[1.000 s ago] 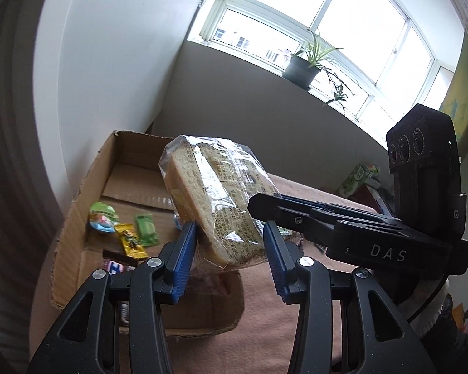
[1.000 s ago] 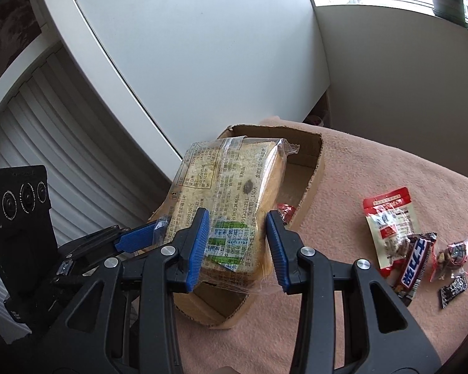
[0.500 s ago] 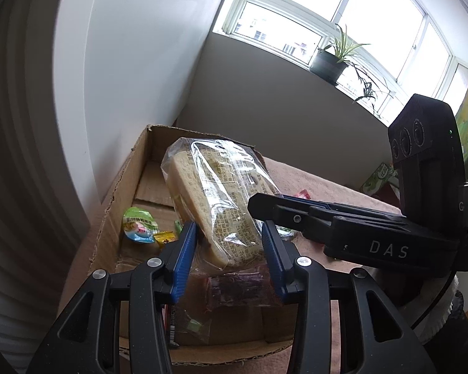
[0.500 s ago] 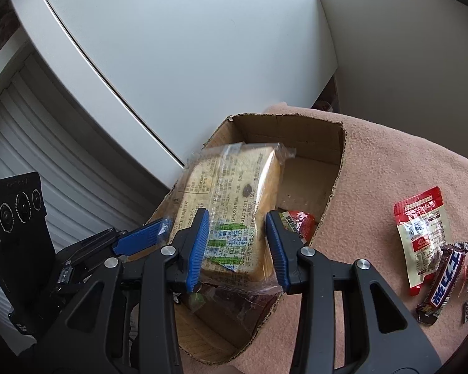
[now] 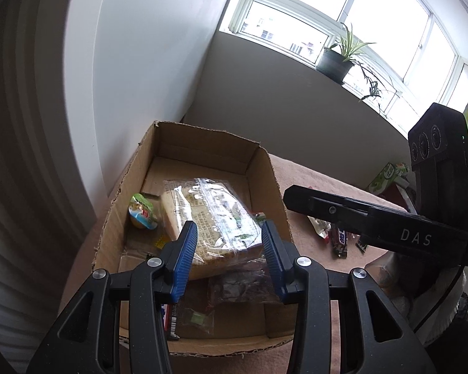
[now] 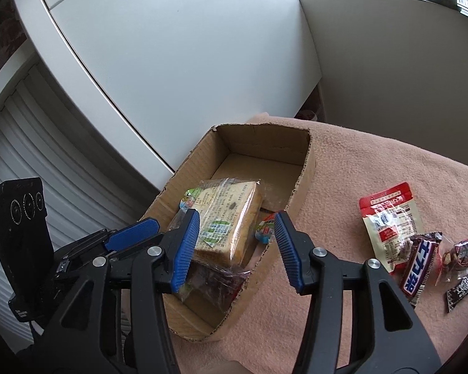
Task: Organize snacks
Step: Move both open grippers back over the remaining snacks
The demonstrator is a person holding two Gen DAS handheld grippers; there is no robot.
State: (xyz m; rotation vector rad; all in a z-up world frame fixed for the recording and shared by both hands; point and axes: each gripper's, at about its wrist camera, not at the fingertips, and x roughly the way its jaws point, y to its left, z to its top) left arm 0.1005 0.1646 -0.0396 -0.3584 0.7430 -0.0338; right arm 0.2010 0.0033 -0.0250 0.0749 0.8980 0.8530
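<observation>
A bagged loaf of sliced bread point(image 5: 209, 218) lies tilted inside the open cardboard box point(image 5: 266, 180), resting on smaller snacks. My left gripper point(image 5: 229, 227) has its blue pads against the loaf's near end and stays shut on it. In the right wrist view the loaf point(image 6: 227, 215) sits between the jaws of my right gripper point(image 6: 237, 218), which are opening; its right pad stands clear of the bag. The right gripper's body point(image 5: 374, 221) crosses the left wrist view, its tip apart from the loaf. One left finger point(image 6: 131, 240) shows by the box's left wall.
In the box point(image 6: 309, 168) also lie a green jelly cup point(image 5: 142, 210) and a dark wrapped pack point(image 5: 234, 286). On the pink blanket to the right lie a red-and-white pouch point(image 6: 387, 218), a chocolate bar point(image 6: 418, 265) and small packets point(image 6: 458, 255). A white wall stands behind the box.
The loaf has come down from above the box to lie inside it. The right gripper's jaws have widened and let go of it, and its tip has drawn back from the loaf.
</observation>
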